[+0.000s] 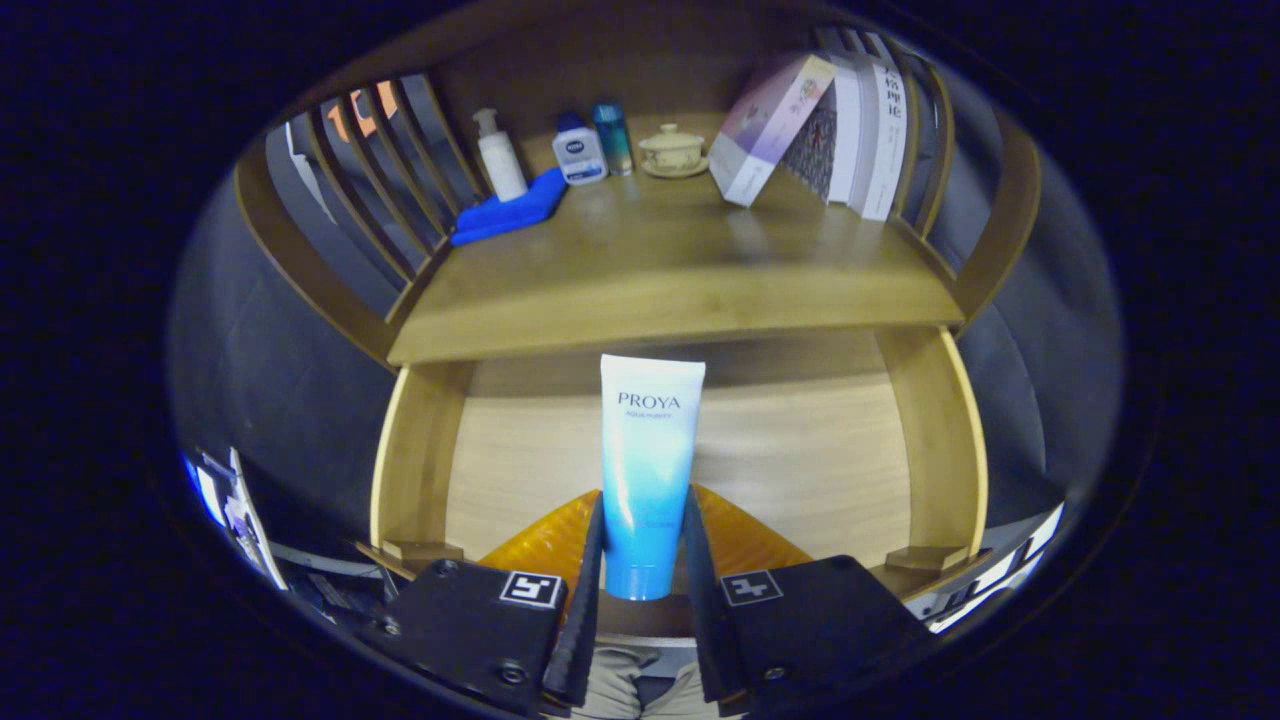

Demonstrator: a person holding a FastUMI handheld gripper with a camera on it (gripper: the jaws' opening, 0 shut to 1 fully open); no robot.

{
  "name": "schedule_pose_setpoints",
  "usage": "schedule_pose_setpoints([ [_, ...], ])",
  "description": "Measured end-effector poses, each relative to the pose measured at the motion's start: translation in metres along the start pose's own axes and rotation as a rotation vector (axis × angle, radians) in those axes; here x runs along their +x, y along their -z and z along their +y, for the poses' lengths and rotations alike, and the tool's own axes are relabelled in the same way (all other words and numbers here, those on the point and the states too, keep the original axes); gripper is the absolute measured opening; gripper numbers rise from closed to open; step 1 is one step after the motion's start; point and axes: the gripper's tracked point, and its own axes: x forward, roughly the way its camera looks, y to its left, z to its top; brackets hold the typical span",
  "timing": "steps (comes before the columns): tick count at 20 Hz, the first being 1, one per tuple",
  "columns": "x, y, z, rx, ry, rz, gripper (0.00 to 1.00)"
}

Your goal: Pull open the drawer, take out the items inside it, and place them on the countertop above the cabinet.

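Observation:
A white-to-blue cosmetic tube [648, 470] stands upright between my fingers, cap end down, and my gripper [643, 545] is shut on its lower part. Behind and below it lies the open wooden drawer [800, 460], its pale floor bare around the tube. The tube's top reaches to the front edge of the countertop [660, 280] above the cabinet. At the back of the countertop stand a white pump bottle [500, 155], a small blue-capped bottle [579, 150], a teal can [613, 138] and a lidded cup on a saucer [672, 150].
A folded blue cloth [510, 212] lies at the countertop's back left. Leaning books [830, 125] fill its back right. Slatted wooden rails [370, 170] fence both sides. The drawer's side walls [415, 450] flank the tube.

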Motion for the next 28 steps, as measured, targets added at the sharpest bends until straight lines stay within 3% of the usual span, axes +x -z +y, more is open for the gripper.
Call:
schedule_pose_setpoints([
  [8,-0.016,-0.05,0.011,-0.062,0.012,-0.122,0.44],
  [20,0.034,-0.132,0.024,-0.122,0.028,-0.3,0.44],
  [28,0.076,-0.156,0.014,-0.115,0.08,-0.301,0.44],
])
